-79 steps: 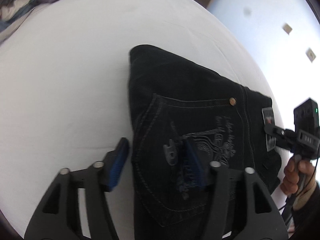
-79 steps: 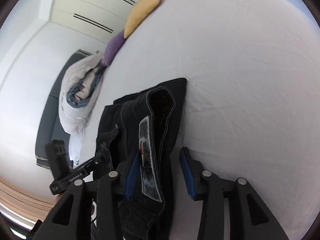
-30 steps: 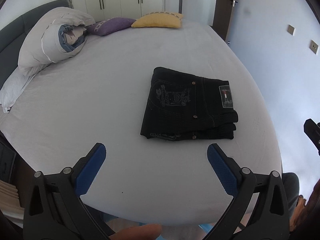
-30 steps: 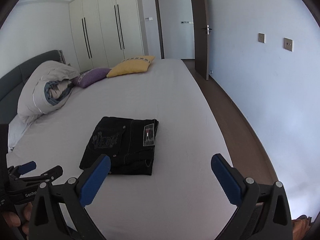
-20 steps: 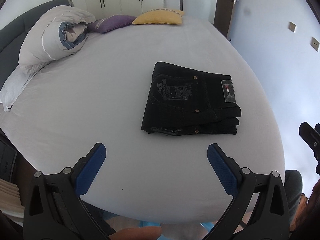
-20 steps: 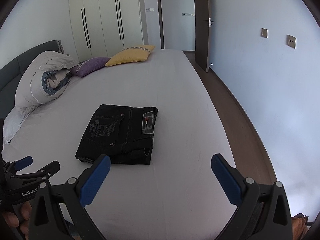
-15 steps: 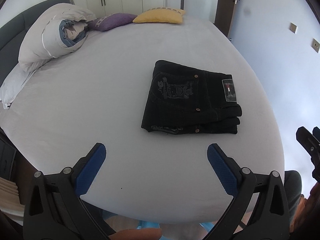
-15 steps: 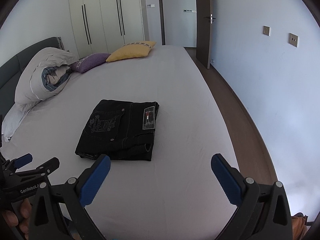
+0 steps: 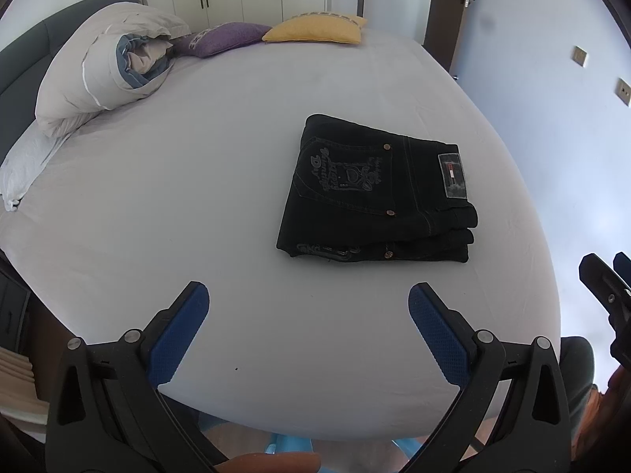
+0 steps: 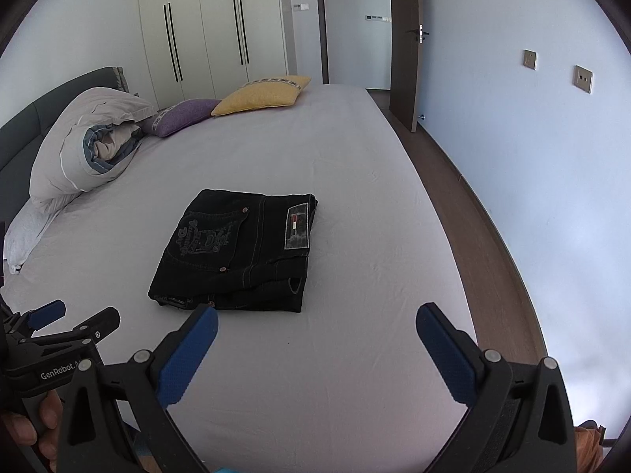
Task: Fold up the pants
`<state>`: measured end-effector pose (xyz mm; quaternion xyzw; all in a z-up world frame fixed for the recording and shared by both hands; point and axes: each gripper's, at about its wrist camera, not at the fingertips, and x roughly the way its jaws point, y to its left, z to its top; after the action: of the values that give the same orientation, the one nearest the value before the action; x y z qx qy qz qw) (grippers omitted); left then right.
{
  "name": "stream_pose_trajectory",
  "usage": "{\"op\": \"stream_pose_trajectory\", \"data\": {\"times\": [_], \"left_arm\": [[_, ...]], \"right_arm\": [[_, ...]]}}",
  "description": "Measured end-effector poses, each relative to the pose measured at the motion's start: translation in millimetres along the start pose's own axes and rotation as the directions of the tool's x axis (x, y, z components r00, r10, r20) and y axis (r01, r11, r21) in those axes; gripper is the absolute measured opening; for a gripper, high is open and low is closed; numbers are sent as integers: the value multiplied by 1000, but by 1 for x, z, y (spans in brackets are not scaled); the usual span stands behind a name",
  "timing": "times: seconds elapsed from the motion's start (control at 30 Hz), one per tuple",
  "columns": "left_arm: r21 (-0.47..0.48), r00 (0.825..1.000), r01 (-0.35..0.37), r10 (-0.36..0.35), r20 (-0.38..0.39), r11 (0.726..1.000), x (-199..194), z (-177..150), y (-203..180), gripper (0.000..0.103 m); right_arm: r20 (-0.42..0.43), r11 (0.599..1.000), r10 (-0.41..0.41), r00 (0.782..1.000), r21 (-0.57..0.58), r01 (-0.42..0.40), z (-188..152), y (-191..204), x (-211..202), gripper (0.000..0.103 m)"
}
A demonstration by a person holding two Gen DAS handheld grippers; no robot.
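Pants lie folded in a neat black stack on the bed. In the left wrist view the stack sits a little toward 2 o'clock from the middle. In the right wrist view the pants sit a little toward 9 o'clock from the middle. A back pocket with pale stitching faces up. A small patch with a red and white mark sits on the waistband, at the 3 o'clock end of the stack.

Left gripper hangs over the near edge of the bed at 6 o'clock. Its blue pads are spread wide apart and hold nothing. Right gripper is at 6 o'clock in its own view. Its blue pads are spread wide apart too, with nothing between them. Both grippers are well apart from the pants.

A rolled-up blanket rests at 10 o'clock on the bed. A purple pillow and a yellow pillow lie near 12 o'clock. White closet doors stand behind the bed.
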<state>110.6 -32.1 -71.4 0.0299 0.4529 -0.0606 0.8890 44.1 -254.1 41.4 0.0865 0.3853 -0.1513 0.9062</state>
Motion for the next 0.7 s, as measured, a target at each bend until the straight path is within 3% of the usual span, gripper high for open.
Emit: {"op": "stream_pose_trajectory", "data": {"times": [0.7], "left_arm": [[9, 1000, 3, -3, -3, 1000, 2, -1, -3, 103]], "right_arm": [[-1, 1000, 5, 1000, -4, -5, -1, 3, 0, 103]]}}
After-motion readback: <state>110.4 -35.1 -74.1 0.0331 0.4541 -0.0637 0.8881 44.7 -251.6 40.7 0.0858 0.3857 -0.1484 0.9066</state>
